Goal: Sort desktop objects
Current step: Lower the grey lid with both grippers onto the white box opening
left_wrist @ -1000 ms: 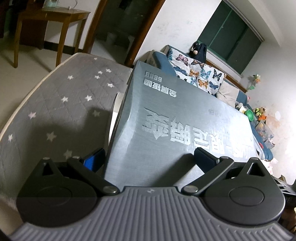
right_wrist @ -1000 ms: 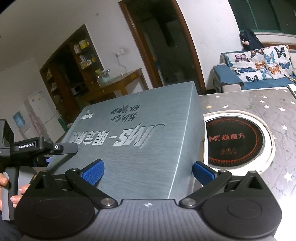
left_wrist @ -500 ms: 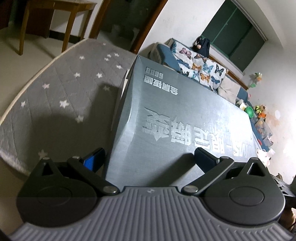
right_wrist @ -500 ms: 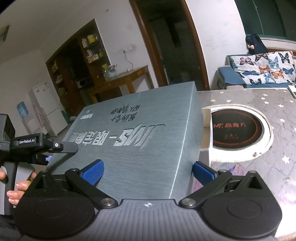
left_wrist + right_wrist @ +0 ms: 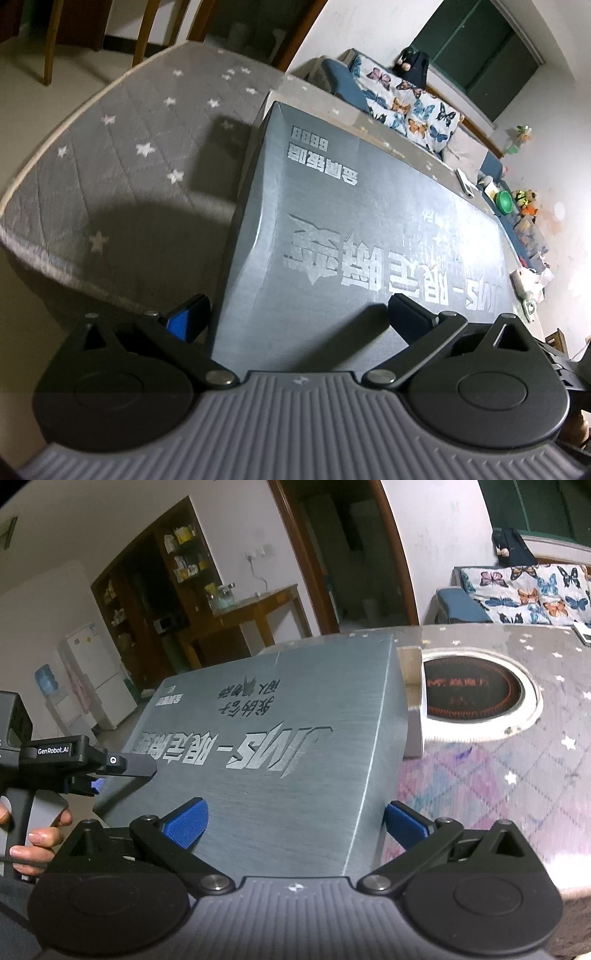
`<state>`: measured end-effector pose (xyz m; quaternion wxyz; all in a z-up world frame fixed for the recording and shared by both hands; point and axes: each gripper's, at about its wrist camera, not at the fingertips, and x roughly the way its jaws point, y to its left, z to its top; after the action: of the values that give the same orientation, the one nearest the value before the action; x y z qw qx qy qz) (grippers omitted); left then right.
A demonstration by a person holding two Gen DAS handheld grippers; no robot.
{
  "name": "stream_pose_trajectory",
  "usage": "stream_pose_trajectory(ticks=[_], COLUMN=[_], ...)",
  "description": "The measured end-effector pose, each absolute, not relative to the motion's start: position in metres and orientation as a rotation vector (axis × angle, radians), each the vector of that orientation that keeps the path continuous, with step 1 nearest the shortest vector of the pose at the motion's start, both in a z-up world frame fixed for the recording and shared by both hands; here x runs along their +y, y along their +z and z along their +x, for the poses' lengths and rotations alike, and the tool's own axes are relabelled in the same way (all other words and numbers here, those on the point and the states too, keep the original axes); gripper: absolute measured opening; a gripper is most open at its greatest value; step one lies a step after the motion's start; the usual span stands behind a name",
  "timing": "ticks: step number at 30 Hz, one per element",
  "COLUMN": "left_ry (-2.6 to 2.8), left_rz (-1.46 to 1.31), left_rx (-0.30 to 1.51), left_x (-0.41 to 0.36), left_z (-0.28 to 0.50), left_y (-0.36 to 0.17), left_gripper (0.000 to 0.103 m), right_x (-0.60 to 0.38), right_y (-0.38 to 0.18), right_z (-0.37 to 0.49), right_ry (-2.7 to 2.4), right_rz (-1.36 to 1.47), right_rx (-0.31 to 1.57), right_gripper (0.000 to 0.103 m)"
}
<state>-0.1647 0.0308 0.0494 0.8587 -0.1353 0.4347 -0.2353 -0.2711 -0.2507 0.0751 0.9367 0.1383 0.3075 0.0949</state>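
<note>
I've got the big grey box (image 5: 280, 746) between both tools, each gripping a near corner: my left gripper (image 5: 295, 314) straddles the near-left corner, one finger hanging off the box's left side face and the other lying on the top panel, jaws spread wide and, as far as I can judge, clamped across that edge rather than loose. My right gripper (image 5: 295, 821) sits the same way on the near-right corner, blue pad on top at left, other pad (image 5: 404, 821) down beside the right side face, also spread wide around the corner. The box lies directly ahead of both tools, long axis running left–right between my hands, printed top facing up. It sits tilted at the near edge of the star-patterned table (image 5: 535, 775), its far right side next to the round inset hotplate (image 5: 476, 698). Both hands equally near; I'd guess the next move is a joint shift, keeping level.
</note>
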Motion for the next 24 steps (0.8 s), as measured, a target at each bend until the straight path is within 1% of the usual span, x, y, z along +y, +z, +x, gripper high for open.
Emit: stream_pose_trajectory(ticks=[12,24], left_ry=[-0.488,-0.469], left_rz=[-0.281,-0.292], left_rx=[0.982,0.997], left_x=[0.03,0.031], left_z=[-0.162,-0.16], left_y=[0.033,0.031], left_gripper=[0.103,0.103], right_x=[-0.252,-0.252], right_y=[0.06,0.054], right_z=[-0.283,-0.283], right_ry=[0.197,0.201], right_rz=[0.296,0.31], right_rx=[0.679,0.705], right_gripper=[0.103,0.103])
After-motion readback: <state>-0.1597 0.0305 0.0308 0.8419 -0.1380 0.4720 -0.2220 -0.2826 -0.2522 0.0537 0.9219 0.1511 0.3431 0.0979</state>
